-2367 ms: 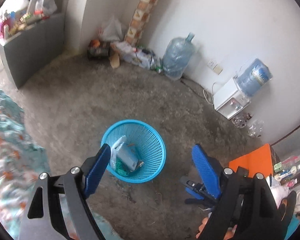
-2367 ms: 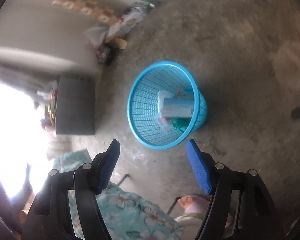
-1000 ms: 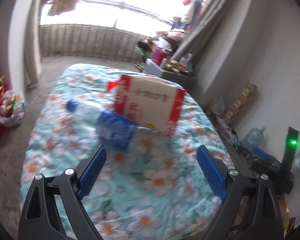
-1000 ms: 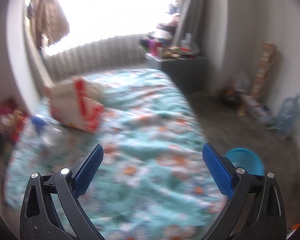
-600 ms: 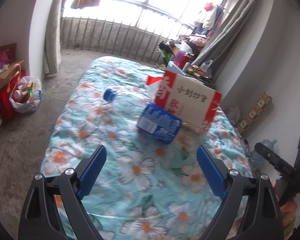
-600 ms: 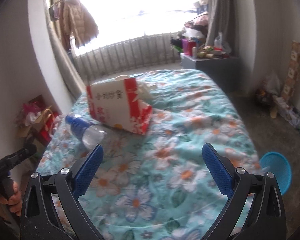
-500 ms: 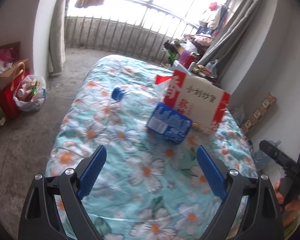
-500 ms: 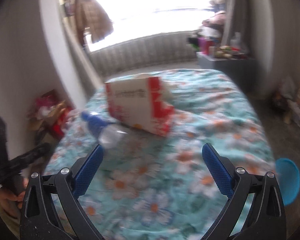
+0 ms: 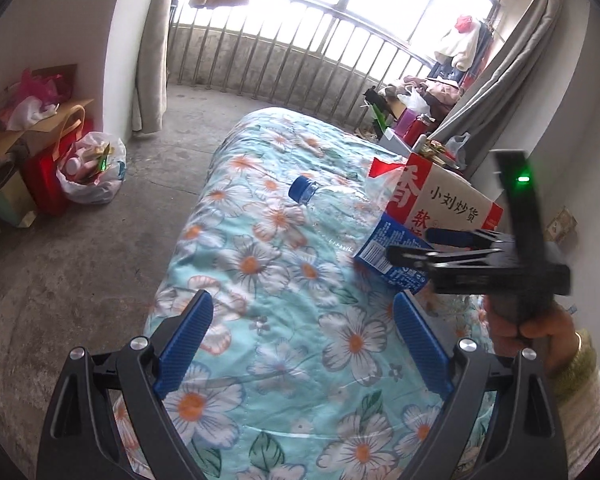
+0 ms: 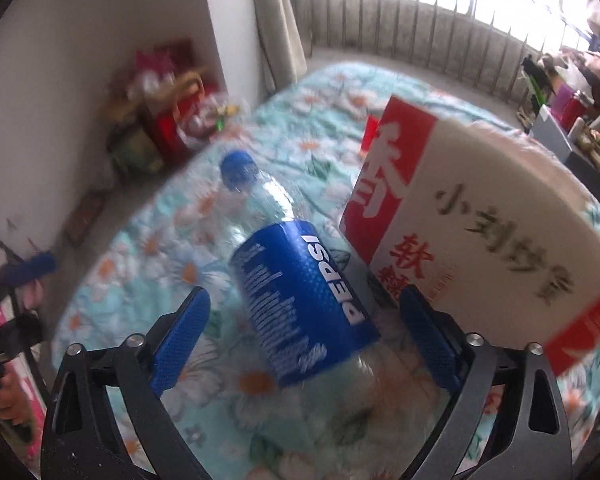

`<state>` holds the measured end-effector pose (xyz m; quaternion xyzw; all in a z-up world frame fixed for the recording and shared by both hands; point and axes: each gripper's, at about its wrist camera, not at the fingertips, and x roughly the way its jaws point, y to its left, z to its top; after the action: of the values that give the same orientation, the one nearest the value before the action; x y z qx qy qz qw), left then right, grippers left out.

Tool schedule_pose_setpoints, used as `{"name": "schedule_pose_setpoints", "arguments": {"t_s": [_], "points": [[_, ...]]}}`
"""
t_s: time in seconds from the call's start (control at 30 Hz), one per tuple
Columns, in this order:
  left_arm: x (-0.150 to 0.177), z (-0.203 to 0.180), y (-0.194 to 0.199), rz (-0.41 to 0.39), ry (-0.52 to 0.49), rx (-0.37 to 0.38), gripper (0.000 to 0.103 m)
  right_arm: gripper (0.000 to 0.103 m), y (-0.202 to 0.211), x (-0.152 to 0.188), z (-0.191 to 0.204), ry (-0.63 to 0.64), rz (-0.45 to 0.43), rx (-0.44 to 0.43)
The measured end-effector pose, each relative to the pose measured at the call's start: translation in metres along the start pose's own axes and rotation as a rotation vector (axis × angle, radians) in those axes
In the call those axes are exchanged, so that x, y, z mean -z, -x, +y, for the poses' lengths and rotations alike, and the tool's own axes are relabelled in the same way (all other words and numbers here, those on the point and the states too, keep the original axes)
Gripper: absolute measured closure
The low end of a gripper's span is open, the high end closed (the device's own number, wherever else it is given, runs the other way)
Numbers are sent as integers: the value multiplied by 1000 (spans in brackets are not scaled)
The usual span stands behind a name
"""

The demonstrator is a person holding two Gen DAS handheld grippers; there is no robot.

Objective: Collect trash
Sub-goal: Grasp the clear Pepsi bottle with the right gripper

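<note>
The right gripper (image 10: 304,336) is wide open around the lying bottle (image 10: 296,296) beside the box (image 10: 472,232) on the bed (image 9: 284,320), while the left gripper (image 9: 300,340) is wide open and holds nothing.

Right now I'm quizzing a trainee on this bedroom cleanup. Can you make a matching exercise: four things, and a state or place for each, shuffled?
Things:
1. Pepsi bottle
2. red and white box
3. left gripper
4. plastic bag

States or places:
A. on the floor by the wall
B. jaws open, empty
C. lying between the right gripper jaws
D. on the bed beside the bottle

Pairs: 1-C, 2-D, 3-B, 4-A
</note>
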<state>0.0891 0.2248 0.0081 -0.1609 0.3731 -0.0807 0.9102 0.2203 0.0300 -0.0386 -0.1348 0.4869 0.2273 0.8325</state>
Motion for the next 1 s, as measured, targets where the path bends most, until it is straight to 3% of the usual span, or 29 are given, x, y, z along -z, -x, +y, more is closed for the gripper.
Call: {"name": "schedule_pose_setpoints", "arguments": {"t_s": [0.03, 0.1, 0.23, 0.3, 0.43, 0.6, 0.73, 0.87, 1.0], "points": [[0, 0, 0, 1, 0, -2, 14, 27, -8, 3, -1, 0, 30, 9], [0, 0, 0, 1, -5, -5, 14, 29, -17, 6, -2, -24, 76, 3], [-1, -4, -4, 7, -19, -5, 14, 36, 2, 24, 4, -35, 79, -1], [-3, -8, -8, 13, -27, 0, 14, 37, 15, 45, -1, -68, 92, -59], [-7, -19, -13, 16, -49, 23, 14, 38, 47, 103, -14, -158, 103, -91], [-7, -38, -27, 41, -96, 61, 14, 40, 94, 179, -38, -337, 108, -81], [-6, -61, -43, 81, -143, 83, 14, 40, 126, 231, -57, -496, 89, 3], [-6, -84, -47, 88, -187, 109, 14, 40, 145, 271, -81, -665, 50, 88], [-5, -103, -46, 86, -215, 129, 14, 41, 147, 283, -105, -810, -30, 33]]}}
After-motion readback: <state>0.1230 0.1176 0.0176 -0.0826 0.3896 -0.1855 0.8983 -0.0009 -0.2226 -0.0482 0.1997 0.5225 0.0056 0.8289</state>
